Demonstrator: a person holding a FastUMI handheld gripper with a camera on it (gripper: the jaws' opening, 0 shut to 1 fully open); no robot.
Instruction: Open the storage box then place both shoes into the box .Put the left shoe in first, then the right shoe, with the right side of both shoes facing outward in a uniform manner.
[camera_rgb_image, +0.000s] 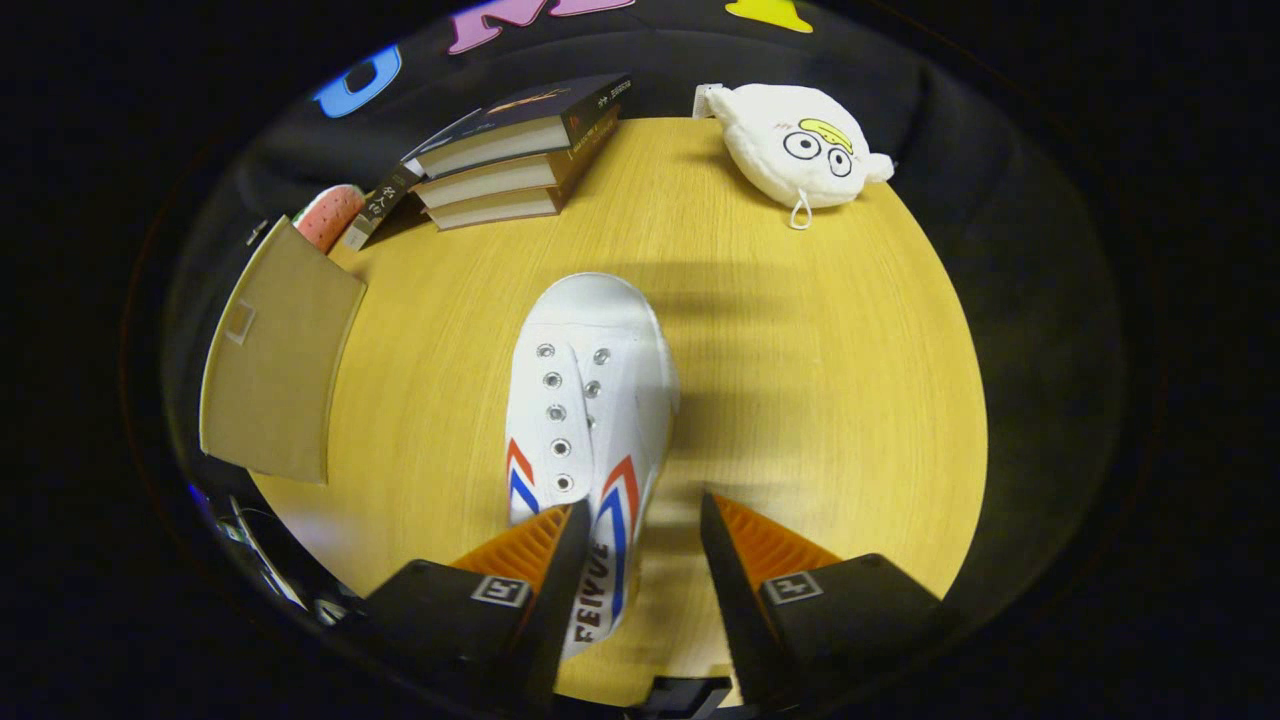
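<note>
Canvas shoe (590, 400), white and smooth, lies on the wooden desk (800, 400) with its rounded rubber toe pointing toward the far edge. Two rows of metal eyelets run down its tongue with no lace in them, and red and blue chevron stripes mark both flanks near the heel. The gripper (640, 530) sits over the heel end with its jaws apart: one ribbed, wedge-shaped finger (520, 550) lies over the shoe's opening, the other (765, 545) stands off the shoe's side above bare desk, so the shoe's side wall lies between them; whether either pad touches the canvas cannot be told.

At the desk's left edge stands the storage box (275, 365), a flat tan panel of it showing, with a small square pull. Behind it, a pink dotted soft object (330, 215) peeks out. Three thick paperback books (510, 160) are stacked askew at the far left corner. A white plush toy (800, 145), rounded, with drawn eyes, rests at the far edge.
</note>
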